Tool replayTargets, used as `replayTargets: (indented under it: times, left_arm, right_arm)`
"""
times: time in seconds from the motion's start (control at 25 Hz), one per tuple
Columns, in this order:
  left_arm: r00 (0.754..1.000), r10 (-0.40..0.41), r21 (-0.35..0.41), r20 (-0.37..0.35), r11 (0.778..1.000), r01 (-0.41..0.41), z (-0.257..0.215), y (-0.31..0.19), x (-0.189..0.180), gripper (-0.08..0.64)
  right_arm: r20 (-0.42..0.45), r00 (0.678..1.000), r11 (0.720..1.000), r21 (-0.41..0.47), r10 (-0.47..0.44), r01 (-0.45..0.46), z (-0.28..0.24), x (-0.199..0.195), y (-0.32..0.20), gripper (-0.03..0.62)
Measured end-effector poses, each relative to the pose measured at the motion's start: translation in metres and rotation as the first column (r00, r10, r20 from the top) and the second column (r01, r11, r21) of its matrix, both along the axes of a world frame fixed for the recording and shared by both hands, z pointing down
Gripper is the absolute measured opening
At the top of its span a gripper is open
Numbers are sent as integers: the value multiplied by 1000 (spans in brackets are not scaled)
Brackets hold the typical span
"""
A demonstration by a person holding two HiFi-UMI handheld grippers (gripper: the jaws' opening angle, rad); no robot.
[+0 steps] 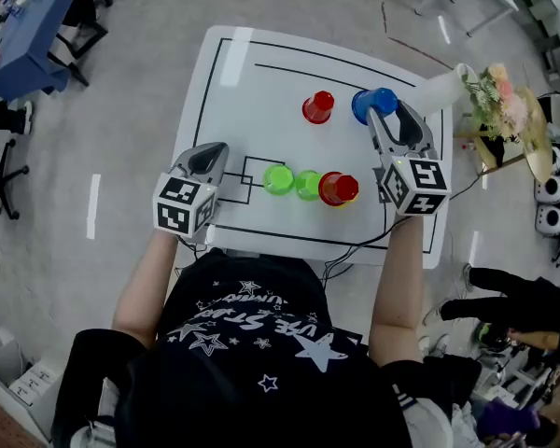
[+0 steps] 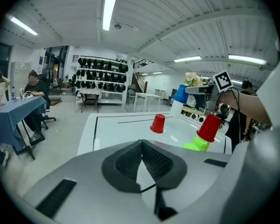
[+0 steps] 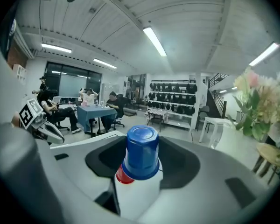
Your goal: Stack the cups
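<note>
The right gripper [image 1: 383, 112] clamps the upturned blue cup [image 1: 371, 103] — best kept level, centred over the near red cup [image 1: 338, 189], then lowered straight. The left gripper [image 1: 212, 155] is closed and empty.

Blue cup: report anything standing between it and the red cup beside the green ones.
Nothing visible. The blue cup, gripped in the right claw, has bare table between it and that red cup; the other red cup sits off to the side.
</note>
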State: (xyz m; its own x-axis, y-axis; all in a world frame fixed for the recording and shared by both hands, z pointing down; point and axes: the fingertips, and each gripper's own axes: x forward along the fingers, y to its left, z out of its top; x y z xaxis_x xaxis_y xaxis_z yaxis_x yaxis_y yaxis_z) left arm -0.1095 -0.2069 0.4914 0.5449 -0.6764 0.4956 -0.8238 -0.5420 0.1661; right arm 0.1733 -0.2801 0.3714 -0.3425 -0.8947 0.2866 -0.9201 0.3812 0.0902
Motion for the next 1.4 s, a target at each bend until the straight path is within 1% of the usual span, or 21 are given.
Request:
replayTargets:
  times: [0.16,0.4,0.52,0.72,0.84,1.0,1.24,1.4]
  left_arm:
    - [999,30,19,-23,999,-30,-7,5,-11,12]
    - [996,74,35,-41,997,-72,-12,20,-27,12]
    - [995,89,33,-46,996,-88,-9,28,-34,12]
    - [991,125,29,-47,992,-123,-6,40,-43,12]
    - [989,139,28,-49,990,-138,-5,44,-47,12]
    - [986,161,24,-47,987,-160,-3,48,-51,12]
    - [981,189,10,-33,982,-189,2,53,-57,12]
    - [981,194,5,-28,981,-194,6,52,-60,12]
  right_arm:
    - [-3,1000,1000,25,4,-4,-20,-26,21,219]
    - [0,1000,999,51,4,-4,-33,-69,54,219]
    - [-15,1000,998,57,4,-3,-30,-88,73,219]
    - [4,1000,999,38,16,-16,-15,-114,102,219]
    - [7,999,998,37,41,-41,-10,-122,116,219]
    - [9,993,992,48,116,-116,5,-128,133,219]
    - [-21,981,981,4,193,-192,50,-131,146,219]
    - [-42,976,976,-11,215,-216,68,-127,144,219]
